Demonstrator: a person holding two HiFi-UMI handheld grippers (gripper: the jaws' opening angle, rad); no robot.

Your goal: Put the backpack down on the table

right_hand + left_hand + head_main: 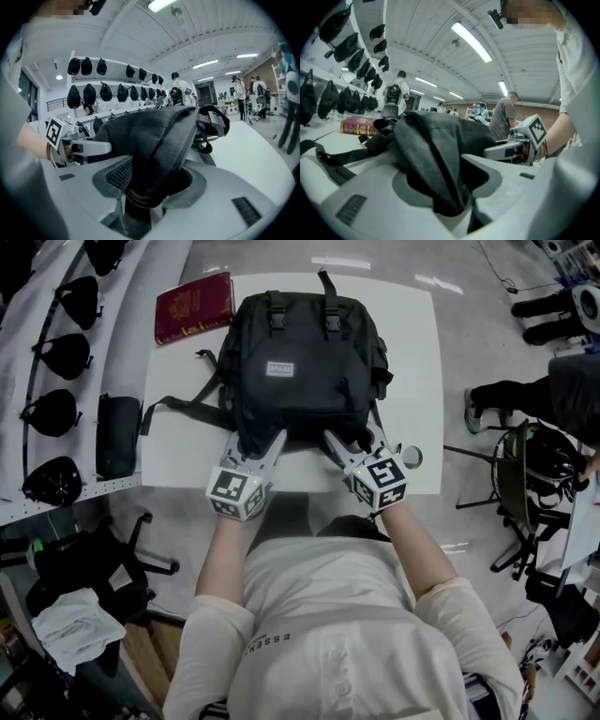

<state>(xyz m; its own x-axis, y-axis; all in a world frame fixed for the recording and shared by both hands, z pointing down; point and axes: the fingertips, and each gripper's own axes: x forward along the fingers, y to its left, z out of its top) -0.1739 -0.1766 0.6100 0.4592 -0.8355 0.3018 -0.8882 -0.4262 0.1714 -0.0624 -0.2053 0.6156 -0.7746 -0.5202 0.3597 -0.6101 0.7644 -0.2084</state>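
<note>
The black backpack (305, 362) lies flat on the white table (412, 352), its top handle at the far side and a strap trailing off to the left. Both grippers sit at its near edge. My left gripper (255, 442) has a fold of the pack's fabric (436, 140) between its jaws, and a dark gap shows beside the fold, so the jaws (457, 187) stand open. My right gripper (354, 442) also straddles a fold of mesh-lined fabric (159, 136), and its jaws (154, 187) are parted and loose around it.
A red book (194, 306) lies at the table's far left corner. A small round object (410, 457) sits by the near right edge. To the left, a shelf holds a black pouch (117, 435) and several black caps (52, 413). A chair (534, 474) and people stand at the right.
</note>
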